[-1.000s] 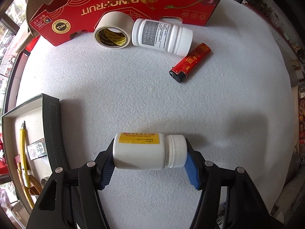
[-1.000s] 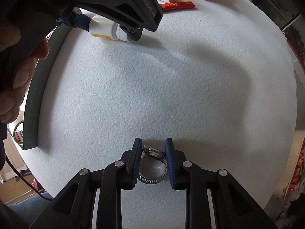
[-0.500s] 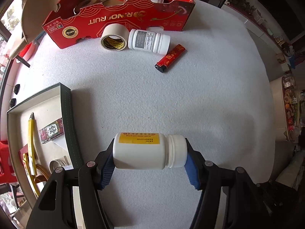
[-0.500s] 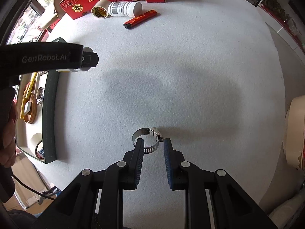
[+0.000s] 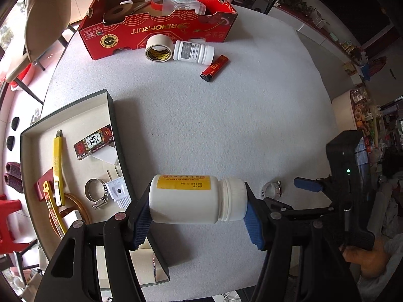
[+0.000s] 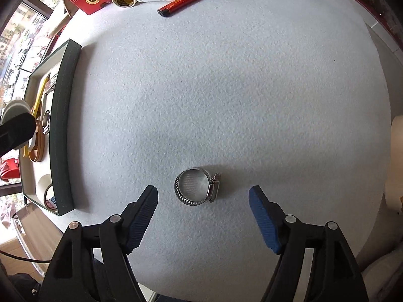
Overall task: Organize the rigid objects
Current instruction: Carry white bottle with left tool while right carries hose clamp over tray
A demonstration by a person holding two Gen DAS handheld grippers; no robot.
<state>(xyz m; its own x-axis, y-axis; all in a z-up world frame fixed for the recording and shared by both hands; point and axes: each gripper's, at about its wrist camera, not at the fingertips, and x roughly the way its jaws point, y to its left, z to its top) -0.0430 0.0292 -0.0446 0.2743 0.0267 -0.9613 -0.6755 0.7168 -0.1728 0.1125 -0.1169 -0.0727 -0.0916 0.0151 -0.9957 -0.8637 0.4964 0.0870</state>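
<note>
The desk [image 5: 226, 125], covered in a white felt-like sheet, fills both views. At 12 o'clock in the left wrist view an open red cardboard box [image 5: 161, 29] stands at the far edge, with tape rolls and a clear plastic container inside. At 9 o'clock lies a dark-walled tray [image 5: 118, 136] holding a yellow utility knife [image 5: 57, 166], a patterned lighter [image 5: 94, 142], a white plug [image 5: 116, 190] and a metal hose clamp [image 5: 94, 191].

The left claw [image 5: 197, 212] is clamped on a white bottle with a yellow label [image 5: 194, 198], gripping it end to end, base against one pad and cap against the other. The bottle lies level in the air above the desk, just beside the tray's near wall.

The right claw [image 6: 204, 216] points down at the desk and its jaws are opening; a 2nd hose clamp [image 6: 195, 187] lies flat on the desk between the blue pads, touching neither. In the left wrist view this clamp [image 5: 272, 190] shows at 3 o'clock behind the bottle's cap.

In front of the red box, at 12 o'clock, sit a roll of beige tape [image 5: 158, 49], a white bottle with a grey label [image 5: 192, 52] lying on its side and touching the roll, and a red lighter [image 5: 214, 68] just beside that bottle.
</note>
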